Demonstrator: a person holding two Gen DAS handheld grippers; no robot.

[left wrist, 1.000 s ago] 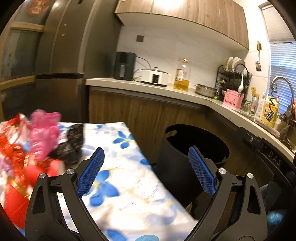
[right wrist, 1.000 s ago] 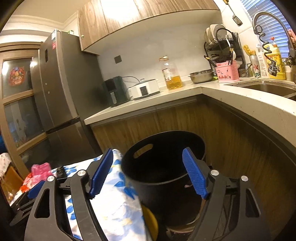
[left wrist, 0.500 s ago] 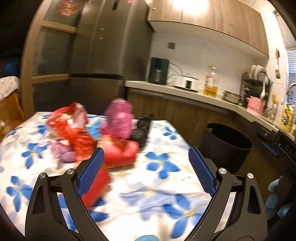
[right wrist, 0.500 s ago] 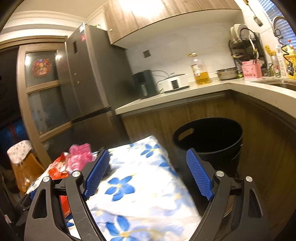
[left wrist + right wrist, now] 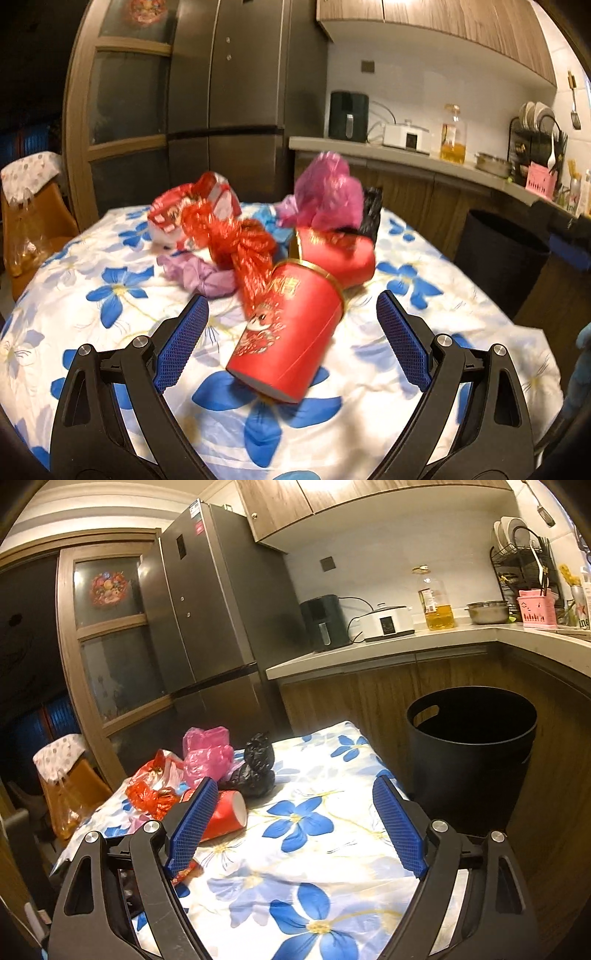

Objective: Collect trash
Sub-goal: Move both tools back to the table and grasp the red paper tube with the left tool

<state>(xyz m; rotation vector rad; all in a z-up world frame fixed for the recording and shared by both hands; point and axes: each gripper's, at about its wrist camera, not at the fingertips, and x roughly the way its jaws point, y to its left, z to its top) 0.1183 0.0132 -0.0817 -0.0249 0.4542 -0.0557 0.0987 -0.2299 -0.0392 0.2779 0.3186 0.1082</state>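
Note:
A pile of trash lies on the flowered tablecloth [image 5: 110, 302]. A red tube with gold print [image 5: 291, 332] lies on its side nearest me, between the fingers of my open left gripper [image 5: 291, 336]. Behind it are a second red tube [image 5: 340, 254], red mesh ribbon [image 5: 236, 240], a pink bag [image 5: 328, 192], a black bag [image 5: 371, 210], a purple wad [image 5: 199, 273] and a red-white wrapper [image 5: 192, 210]. My right gripper [image 5: 295, 827] is open and empty above the cloth [image 5: 317, 853]. The pink bag [image 5: 205, 753], black bag [image 5: 256, 768] and a red tube [image 5: 225, 812] lie to its left. The black trash bin [image 5: 472, 753] stands right of the table.
A kitchen counter [image 5: 388, 646] with an air fryer, a cooker and an oil bottle runs behind the bin. A grey fridge [image 5: 218, 609] stands behind the table. A chair with a bag [image 5: 29, 221] is at the table's left. The bin [image 5: 498, 254] shows at the right in the left wrist view.
Both grippers swung left, away from the bin and toward the table. The left gripper came close over the trash pile, with the nearest red tube now between its open fingers.

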